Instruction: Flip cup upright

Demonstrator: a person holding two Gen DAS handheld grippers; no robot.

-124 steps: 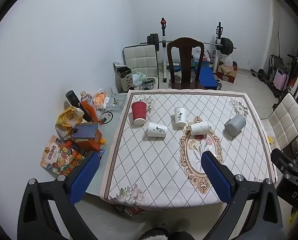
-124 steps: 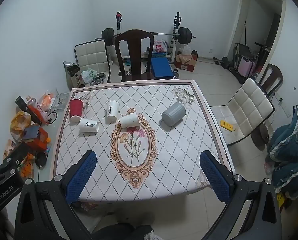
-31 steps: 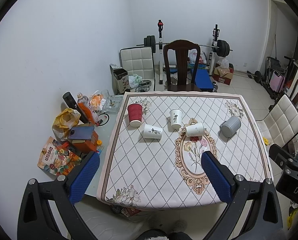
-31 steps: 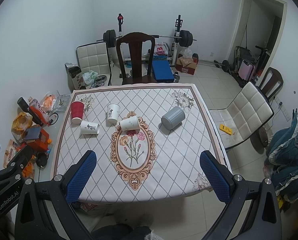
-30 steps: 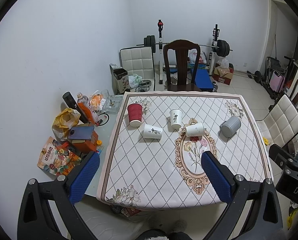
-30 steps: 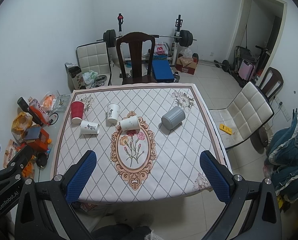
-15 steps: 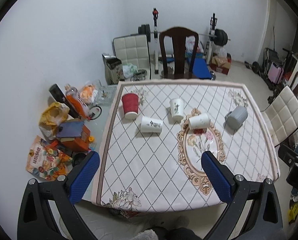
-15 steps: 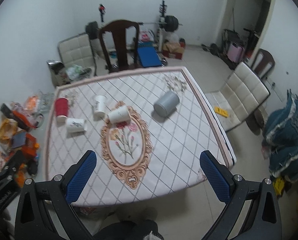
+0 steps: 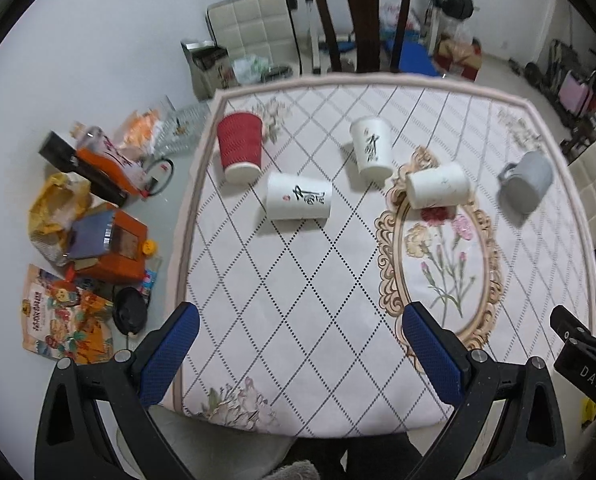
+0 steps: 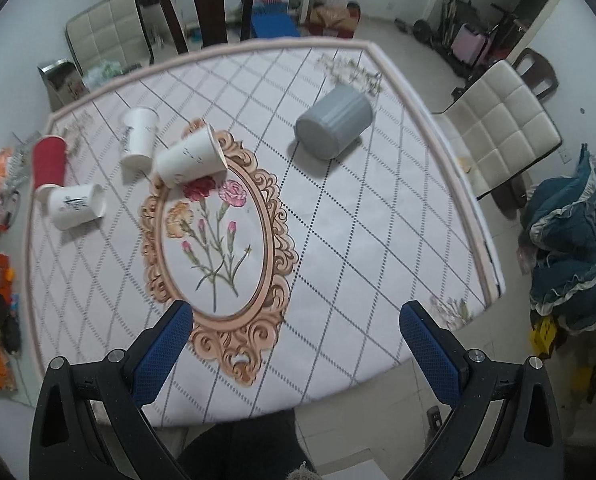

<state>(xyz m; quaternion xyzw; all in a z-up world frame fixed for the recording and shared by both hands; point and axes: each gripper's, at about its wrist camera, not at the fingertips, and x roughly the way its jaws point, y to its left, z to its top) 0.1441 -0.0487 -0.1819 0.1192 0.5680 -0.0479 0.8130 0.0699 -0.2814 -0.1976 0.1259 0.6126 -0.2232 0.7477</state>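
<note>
Several cups sit on the patterned tablecloth (image 9: 298, 300). A red cup (image 9: 240, 146) and a white cup (image 9: 372, 148) stand upside down at the back. A white printed cup (image 9: 299, 201), a plain white cup (image 9: 438, 191) and a grey mug (image 9: 526, 184) lie on their sides. The right wrist view shows the grey mug (image 10: 333, 122), the plain white cup (image 10: 190, 157), the printed cup (image 10: 76, 206) and the red cup (image 10: 50, 160). My left gripper (image 9: 298, 344) and right gripper (image 10: 296, 340) are both open and empty, above the table's near edge.
Bags, bottles and an orange box (image 9: 118, 248) clutter the floor left of the table. A dark wooden chair (image 9: 362, 20) stands behind it, a white padded chair (image 10: 502, 124) to the right. Blue cloth (image 10: 574, 240) lies on the floor at right.
Both grippers have come down and forward toward the table, so the cups look larger. The right gripper has tilted toward the grey mug. The cups have not moved.
</note>
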